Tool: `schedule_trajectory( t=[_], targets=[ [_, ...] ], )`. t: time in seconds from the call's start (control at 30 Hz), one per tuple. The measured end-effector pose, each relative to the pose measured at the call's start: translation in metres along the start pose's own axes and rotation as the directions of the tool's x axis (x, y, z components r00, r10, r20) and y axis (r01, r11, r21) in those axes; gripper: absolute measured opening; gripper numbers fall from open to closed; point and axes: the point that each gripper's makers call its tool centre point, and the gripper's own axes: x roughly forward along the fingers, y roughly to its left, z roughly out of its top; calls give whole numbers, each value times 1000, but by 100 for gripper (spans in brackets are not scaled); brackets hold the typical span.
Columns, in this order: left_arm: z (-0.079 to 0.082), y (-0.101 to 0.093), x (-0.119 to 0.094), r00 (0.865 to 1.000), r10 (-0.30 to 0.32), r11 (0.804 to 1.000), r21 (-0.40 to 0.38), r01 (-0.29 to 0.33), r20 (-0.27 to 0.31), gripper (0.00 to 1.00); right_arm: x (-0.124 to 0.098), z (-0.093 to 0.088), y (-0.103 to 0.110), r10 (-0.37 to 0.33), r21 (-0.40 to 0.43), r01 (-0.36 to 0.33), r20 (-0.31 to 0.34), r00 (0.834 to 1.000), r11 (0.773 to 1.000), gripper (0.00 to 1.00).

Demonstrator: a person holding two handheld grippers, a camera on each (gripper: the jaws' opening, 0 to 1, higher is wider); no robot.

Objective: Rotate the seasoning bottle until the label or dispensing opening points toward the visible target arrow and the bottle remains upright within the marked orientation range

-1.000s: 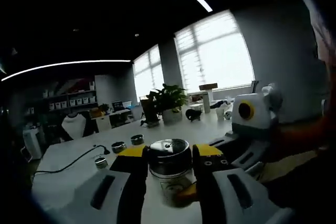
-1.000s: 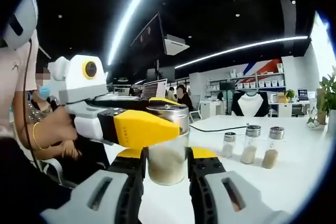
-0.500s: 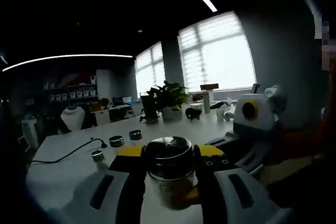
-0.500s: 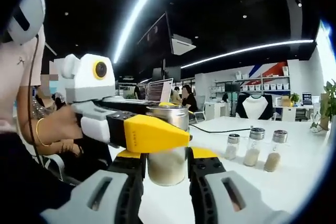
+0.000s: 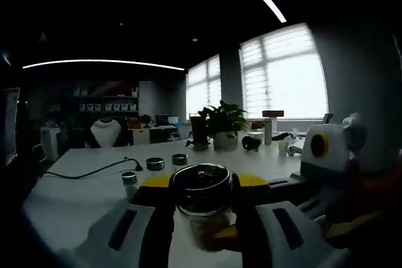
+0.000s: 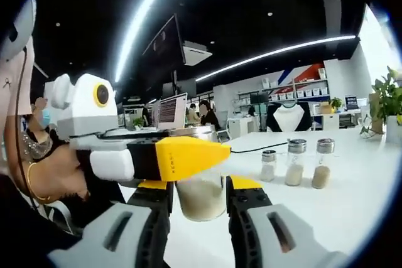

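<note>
While both grippers meet on the seasoning bottle [image 6: 201,194], each pair of jaws is drawn in against it. In the left gripper view, the left gripper [image 5: 202,198] pinches the bottle's dark metal cap [image 5: 201,184] from both sides. In the right gripper view, the right gripper [image 6: 200,198] clamps the glass body lower down, where pale seasoning shows, and the bottle stands upright on the white table [image 6: 352,199].

That right gripper view also shows the left gripper's yellow finger [image 6: 188,157] crossing the bottle's top, a hand [image 6: 53,177] with a bracelet behind it, and three small shakers [image 6: 294,162] standing in a row well apart. The left gripper view adds a potted plant [image 5: 221,123], bright windows [image 5: 286,73] and a black cable [image 5: 100,169] on the table.

Compared with a second ago, both grips remain closed, the background has slid sideways in the left gripper view, and the left gripper's finger sits lower across the bottle.
</note>
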Motion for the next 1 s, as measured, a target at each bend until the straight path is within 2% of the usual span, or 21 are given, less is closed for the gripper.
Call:
schedule_trajectory(
  t=[0.07,0.13,0.17,0.27,0.3,0.33,0.37,0.43,0.5,0.6,0.63,0.7,0.77,0.83,1.0],
  targets=[
    [-1,6,0,1000,22,1000,17,-22,-12,37,-2,-3,-6,-30,-2,30,-11,999,1000,40],
    [-5,13,1,999,41,999,25,-40,-21,37,-7,-7,-10,-28,44,29,-16,999,999,40],
    [-7,19,1,998,58,998,16,-58,-25,37,-11,-6,-17,-62,69,62,-2,998,996,40],
    [-11,32,1,995,98,995,5,-98,-24,37,-19,-7,-28,-95,75,95,1,995,993,44],
    [-9,43,-1,988,153,988,-38,-152,15,37,-22,-7,-32,-107,72,107,-3,994,992,47],
    [-7,49,-2,984,173,983,-68,-170,43,37,-25,-8,-37,-128,79,128,-11,992,989,50],
    [-11,53,-3,983,177,982,-79,-173,42,37,-26,-10,-40,-136,86,137,-23,991,987,56],
    [-16,66,-5,975,222,975,-38,-221,30,37,-31,-13,-50,-189,63,192,-44,981,979,66],
    [-24,81,-7,962,273,961,30,-273,6,37,-36,-13,-57,-226,61,228,-37,973,972,68],
    [-33,96,-8,953,304,953,28,-303,-7,37,-40,-14,-67,-252,64,254,-41,967,965,73],
    [-36,104,-10,946,325,945,27,-325,-10,37,-41,-15,-69,-257,63,260,-48,965,964,75],
    [-41,115,-13,935,355,934,42,-354,-17,37,-43,-18,-74,-267,55,270,-63,962,961,75],
    [-50,128,-17,914,401,915,72,-397,-57,37,-45,-18,-80,-285,56,289,-65,956,956,75],
    [-53,138,-18,909,416,908,81,-411,-42,37,-46,-15,-86,-306,67,309,-57,950,949,75],
    [-62,156,-18,897,438,897,89,-433,-52,37,-53,-15,-99,-333,38,337,-78,940,941,76]
  ],
)
